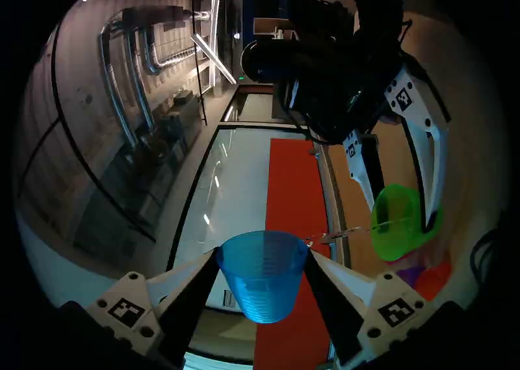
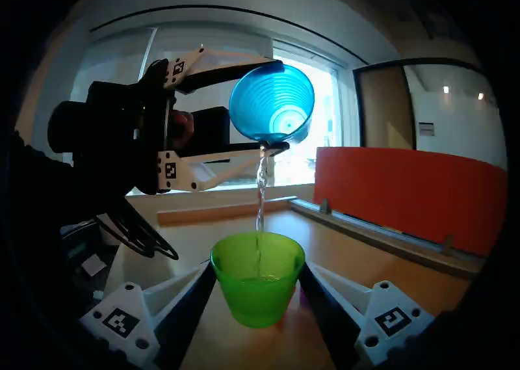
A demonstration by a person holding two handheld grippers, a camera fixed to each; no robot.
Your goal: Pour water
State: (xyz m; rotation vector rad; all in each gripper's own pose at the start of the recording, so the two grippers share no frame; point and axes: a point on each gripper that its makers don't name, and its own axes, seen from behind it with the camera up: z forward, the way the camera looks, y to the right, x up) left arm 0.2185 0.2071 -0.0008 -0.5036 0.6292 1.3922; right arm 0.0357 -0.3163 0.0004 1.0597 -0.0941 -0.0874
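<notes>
Closest to you, your right gripper (image 2: 258, 269) clamps the upright green cup (image 2: 257, 298). Directly above it, your left gripper (image 2: 281, 105) clamps the blue cup (image 2: 270, 100), tipped on its side. Its lip must stay plumb over the green mouth for the water stream (image 2: 260, 194) to land inside.

We note a wooden tabletop (image 2: 364, 253), an orange partition panel (image 2: 409, 188) along its far edge, a bright window (image 2: 325, 123) behind, a white wall (image 2: 455, 129), ceiling lights (image 2: 446, 89) at right.
</notes>
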